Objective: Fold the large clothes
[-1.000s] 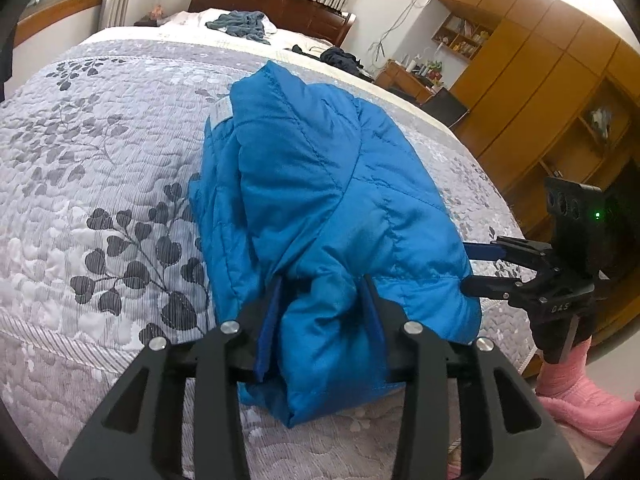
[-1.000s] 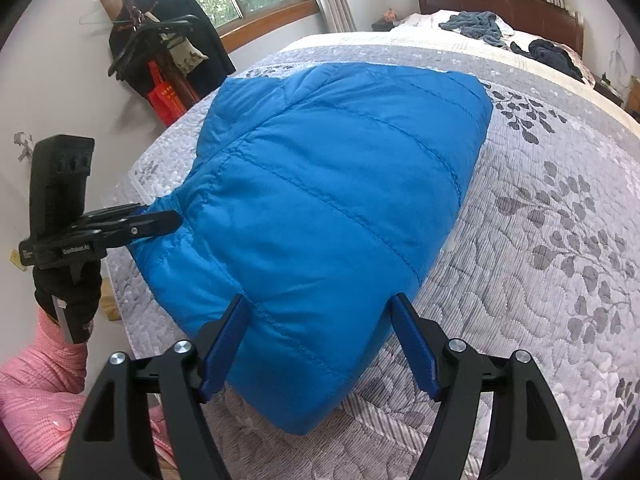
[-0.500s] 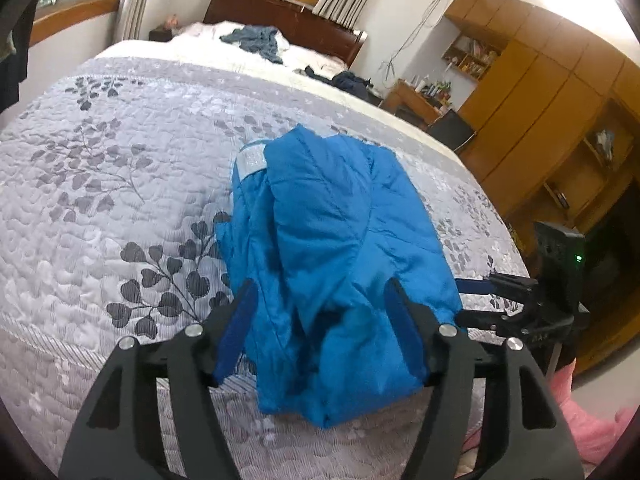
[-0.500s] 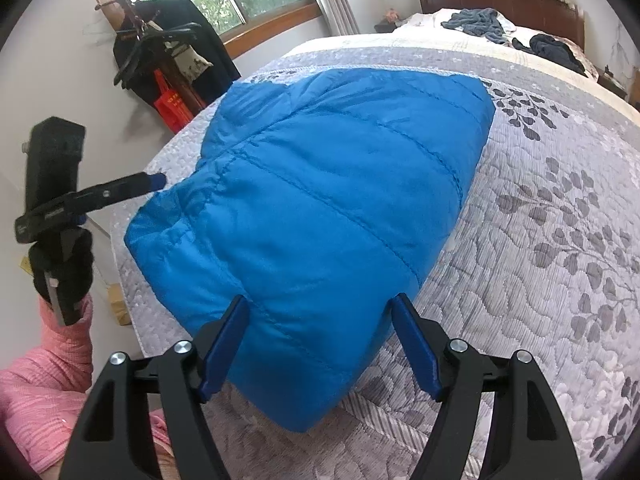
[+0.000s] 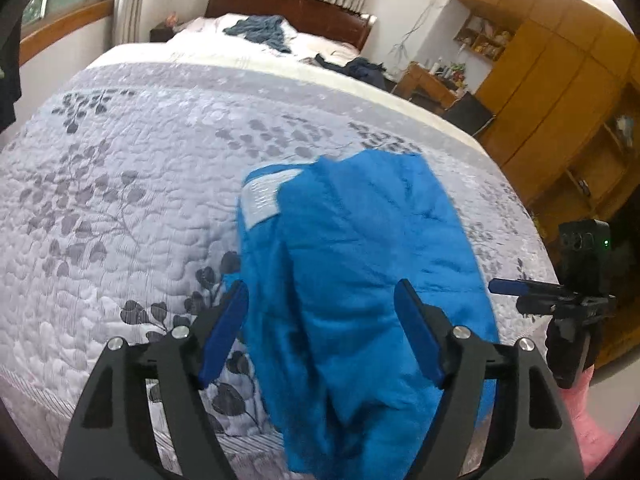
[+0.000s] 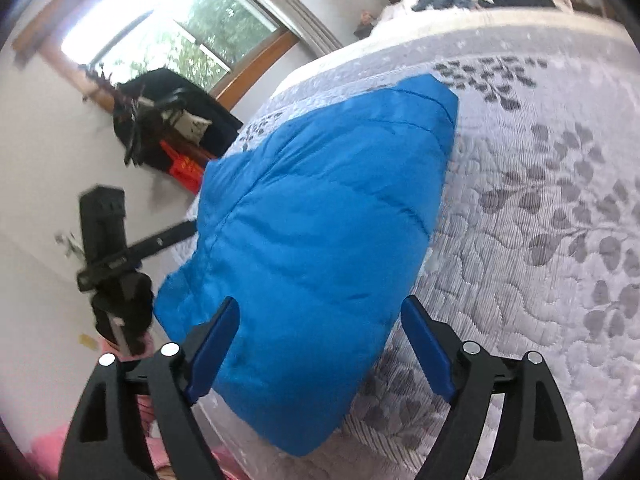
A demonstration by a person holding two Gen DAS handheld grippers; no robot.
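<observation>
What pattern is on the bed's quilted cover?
Grey leaf sprigs on pale grey quilted cover; clearest in right wrist view.

A bedroom with white walls. A large bed [image 5: 120, 200] under a grey quilted cover with a dark leaf pattern lies ahead of the tongs. Its dark wooden headboard [image 5: 288, 0] stands at the far end. Tall honey-coloured wooden cabinets [image 5: 560, 92] line the right side. A bright wood-framed window [image 6: 168, 36] shows green trees.
</observation>
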